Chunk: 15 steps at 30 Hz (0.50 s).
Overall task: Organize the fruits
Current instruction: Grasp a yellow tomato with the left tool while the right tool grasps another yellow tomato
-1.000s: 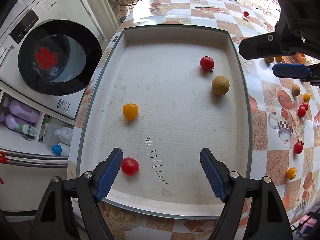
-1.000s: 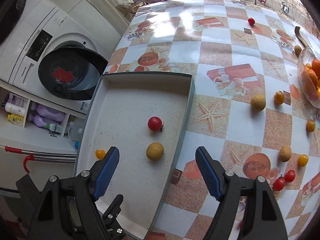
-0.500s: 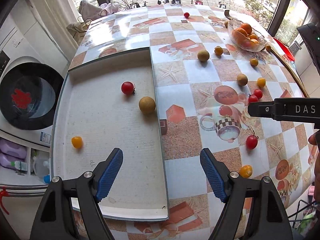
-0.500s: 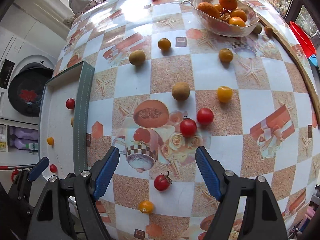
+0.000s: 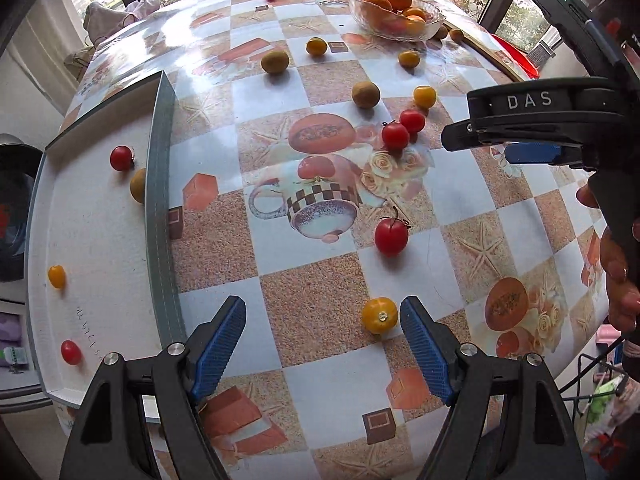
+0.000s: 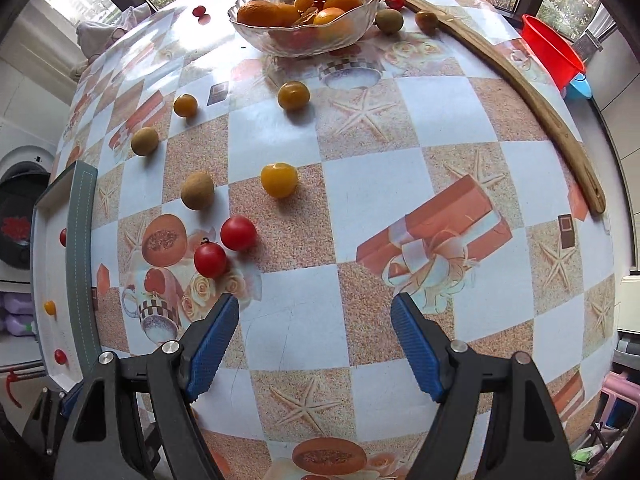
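Note:
My left gripper (image 5: 323,338) is open and empty, low over the table; a yellow cherry tomato (image 5: 379,315) lies just inside its right finger. A stemmed red tomato (image 5: 391,235) lies ahead of it. The white tray (image 5: 159,184) at the left holds a few small fruits, among them a red tomato (image 5: 121,158). My right gripper (image 6: 315,342) is open and empty over bare tablecloth. Two red tomatoes (image 6: 224,246) lie ahead to its left, with a yellow tomato (image 6: 279,179) and a brown fruit (image 6: 197,196) beyond.
A glass bowl of oranges (image 6: 304,8) stands at the far side. A wooden strip (image 6: 532,92) runs along the table's right edge, with a red basin (image 6: 552,50) beyond. A washing machine (image 6: 20,208) stands left of the tray. The right gripper shows in the left wrist view (image 5: 532,152).
Both grippers swung right, away from the tray and over the fruit-strewn tablecloth. The left one came down beside the yellow cherry tomato. Both stayed open.

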Available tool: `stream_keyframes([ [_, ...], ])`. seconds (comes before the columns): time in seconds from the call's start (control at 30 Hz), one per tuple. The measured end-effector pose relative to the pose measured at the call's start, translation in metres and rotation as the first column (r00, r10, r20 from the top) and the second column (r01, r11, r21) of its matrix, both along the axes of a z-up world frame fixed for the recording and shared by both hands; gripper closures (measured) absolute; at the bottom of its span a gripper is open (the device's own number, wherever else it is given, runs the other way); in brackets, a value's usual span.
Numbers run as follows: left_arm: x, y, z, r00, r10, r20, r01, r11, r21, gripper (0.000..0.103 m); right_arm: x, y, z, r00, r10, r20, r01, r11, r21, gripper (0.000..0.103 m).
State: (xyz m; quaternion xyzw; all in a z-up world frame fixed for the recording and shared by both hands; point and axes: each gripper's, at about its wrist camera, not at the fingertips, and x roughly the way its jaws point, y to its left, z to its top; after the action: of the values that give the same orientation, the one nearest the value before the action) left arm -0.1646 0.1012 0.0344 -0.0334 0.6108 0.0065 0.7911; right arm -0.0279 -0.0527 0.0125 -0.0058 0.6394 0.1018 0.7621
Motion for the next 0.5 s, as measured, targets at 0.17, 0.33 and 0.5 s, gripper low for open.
stream_keyframes([
  [0.17,0.005,-0.014,-0.014,1.0,0.002,-0.02,-0.002,1.0,0.012,0.022,0.024,0.011,0.003,0.999,0.012,0.04,-0.012,1.0,0.013,0.022],
  [0.33,0.008,-0.023,-0.024,0.999,0.006,-0.032,-0.005,0.999,0.042,0.022,0.043,0.024,-0.004,0.998,0.036,0.046,-0.037,0.999,0.01,0.034],
  [0.5,0.011,-0.026,-0.031,0.998,0.038,-0.05,-0.036,0.999,0.032,0.023,0.05,0.037,-0.012,0.996,0.077,0.051,-0.077,0.997,-0.011,0.048],
])
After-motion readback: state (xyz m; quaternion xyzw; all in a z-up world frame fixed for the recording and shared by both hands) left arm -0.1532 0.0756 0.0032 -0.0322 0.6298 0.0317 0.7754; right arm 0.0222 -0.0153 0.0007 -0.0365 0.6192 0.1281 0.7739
